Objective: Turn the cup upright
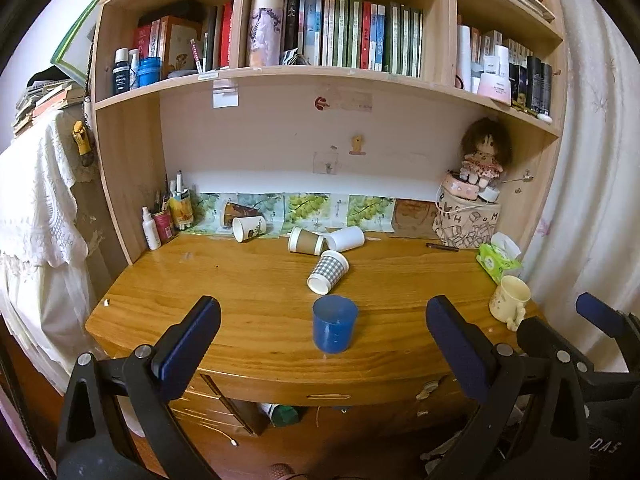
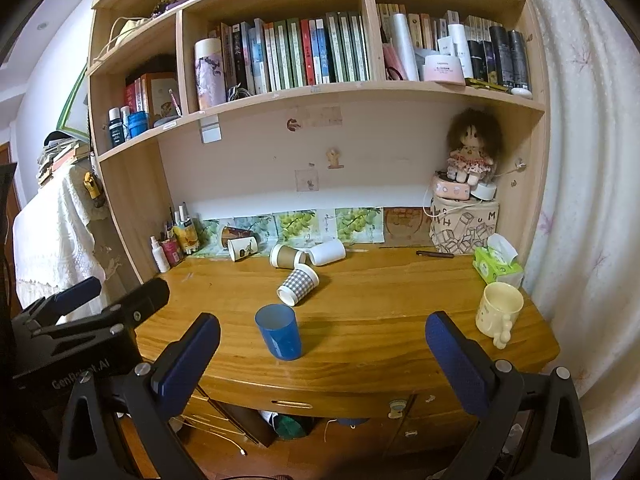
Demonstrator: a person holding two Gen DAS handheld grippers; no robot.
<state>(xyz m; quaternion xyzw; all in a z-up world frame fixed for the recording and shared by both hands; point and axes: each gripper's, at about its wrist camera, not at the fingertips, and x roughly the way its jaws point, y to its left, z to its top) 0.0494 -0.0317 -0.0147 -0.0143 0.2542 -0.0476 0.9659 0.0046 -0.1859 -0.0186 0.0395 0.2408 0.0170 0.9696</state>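
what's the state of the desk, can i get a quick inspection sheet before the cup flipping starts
surface: wooden desk, glossy, bare at the front left.
job's things: blue cup upright near the front edge; checked paper cup on its side; brown-sleeved cup, white cup and two more printed cups lying at the back.
clutter: cream mug upright at the right, tissue pack, pen, pen pots.
grippers: left gripper and right gripper both open, holding nothing, short of the desk.
cables: white cord on the floor under the desk.
surroundings: bookshelf above, doll on a box, curtain to the right.
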